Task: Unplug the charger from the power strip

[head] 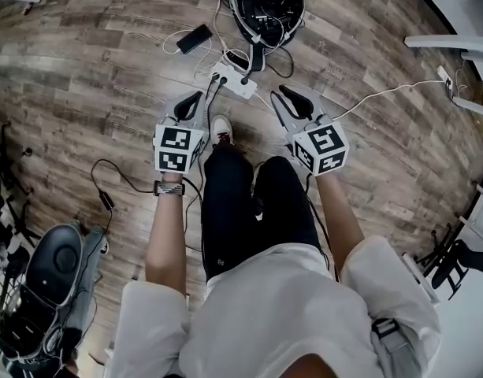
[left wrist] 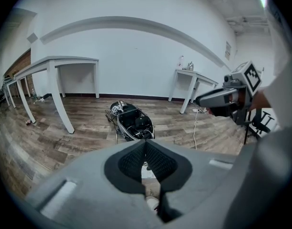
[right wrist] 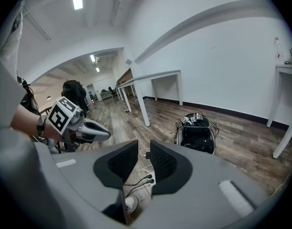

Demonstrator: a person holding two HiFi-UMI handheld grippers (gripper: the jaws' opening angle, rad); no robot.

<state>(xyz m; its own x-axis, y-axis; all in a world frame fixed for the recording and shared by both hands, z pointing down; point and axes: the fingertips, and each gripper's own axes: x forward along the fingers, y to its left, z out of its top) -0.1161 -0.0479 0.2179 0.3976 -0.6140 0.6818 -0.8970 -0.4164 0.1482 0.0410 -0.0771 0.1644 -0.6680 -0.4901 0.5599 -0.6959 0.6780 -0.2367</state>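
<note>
Nothing unplugged yet. The power strip [head: 233, 79] lies on the floor [head: 107, 69] past the person's shoe [head: 221, 129], black plugs [head: 243, 79] still in. Left gripper [head: 194, 97] jaws closed, empty. Right gripper [head: 285, 93] jaws slightly apart, empty. Reach, grip and pull all remain.

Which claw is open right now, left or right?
The right claw: a clear gap shows between its pads, while the left claw is closed.

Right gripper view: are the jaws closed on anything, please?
No, the right hand-held gripper is open; the white power strip lies far beyond its jaws.
</note>
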